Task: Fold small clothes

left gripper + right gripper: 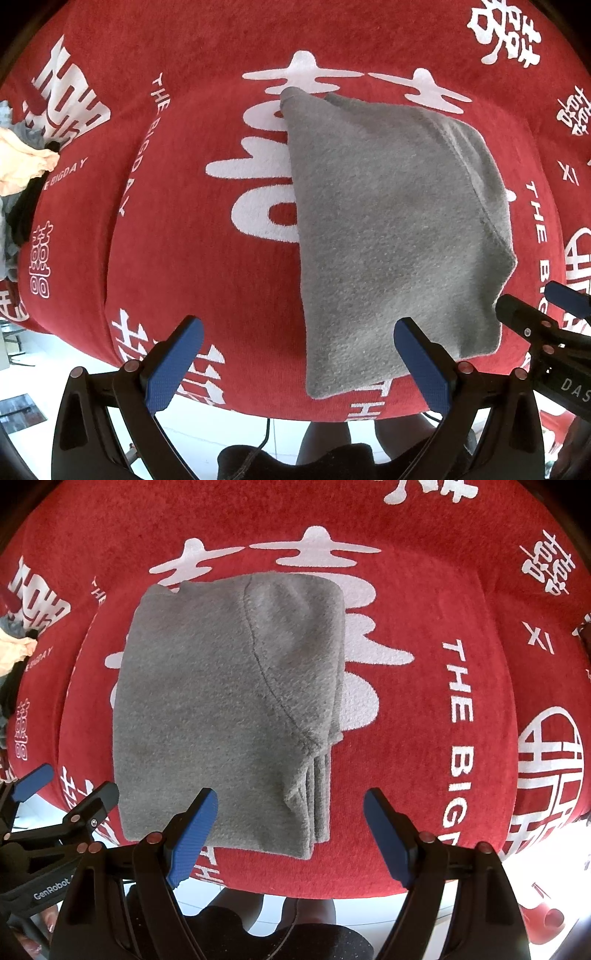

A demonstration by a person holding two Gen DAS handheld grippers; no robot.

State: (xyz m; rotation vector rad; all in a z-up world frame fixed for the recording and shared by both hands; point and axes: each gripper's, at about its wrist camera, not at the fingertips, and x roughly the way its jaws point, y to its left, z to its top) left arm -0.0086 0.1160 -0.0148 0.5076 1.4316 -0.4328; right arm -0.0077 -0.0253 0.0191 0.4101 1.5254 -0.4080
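Garment [221,709]: grey fleece, folded, centre frame on red counter [424,812]. Soft, light, limp. Both tongs, left [295,363] and right [291,836], released, empty. Pinch your layered lower-right edge together.

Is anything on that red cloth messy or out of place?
The folded grey garment is slightly uneven: layers peek out along its right edge. At far left, a loose heap of clothes lies unfolded. Nothing looks damaged.

A red cloth [424,738] with white characters and "THE BIG DAY" lettering covers the work surface. Pale, brightly lit floor [207,428] shows below its edge at 6 o'clock.
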